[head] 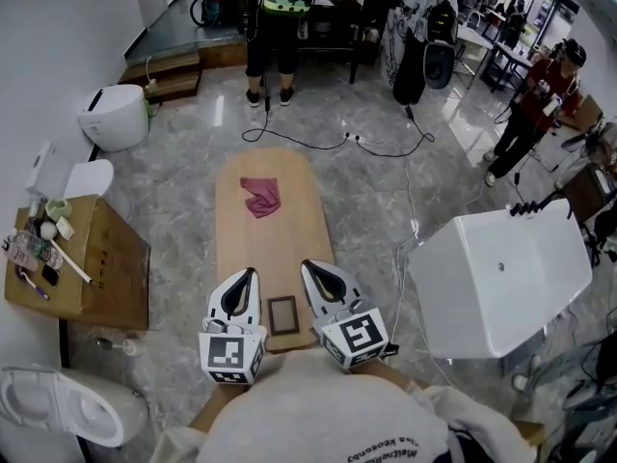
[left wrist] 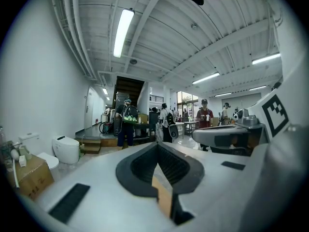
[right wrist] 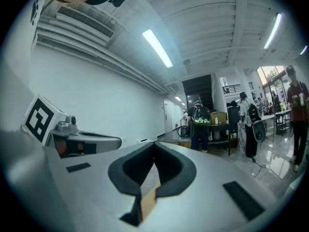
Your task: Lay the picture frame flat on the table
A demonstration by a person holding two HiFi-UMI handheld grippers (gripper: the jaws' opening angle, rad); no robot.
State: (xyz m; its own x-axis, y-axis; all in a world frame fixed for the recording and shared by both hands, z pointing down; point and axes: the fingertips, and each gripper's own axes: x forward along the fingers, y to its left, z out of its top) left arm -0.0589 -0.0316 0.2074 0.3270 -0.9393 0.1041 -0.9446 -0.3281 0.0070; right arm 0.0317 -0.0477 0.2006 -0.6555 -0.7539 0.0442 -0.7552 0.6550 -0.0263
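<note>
Hovering level over the bench, the left tool is fully closed and holds nothing. The frame lies between the tools, apparently flat already. The right tool is likewise closed and empty. Lift both clear without nudging the frame.

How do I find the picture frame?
Find the long wooden table on the grey floor. At its near end, between the left gripper and the right gripper, sits the picture frame. It is a small dark-edged rectangle, unlike the crumpled pink cloth farther up.
</note>
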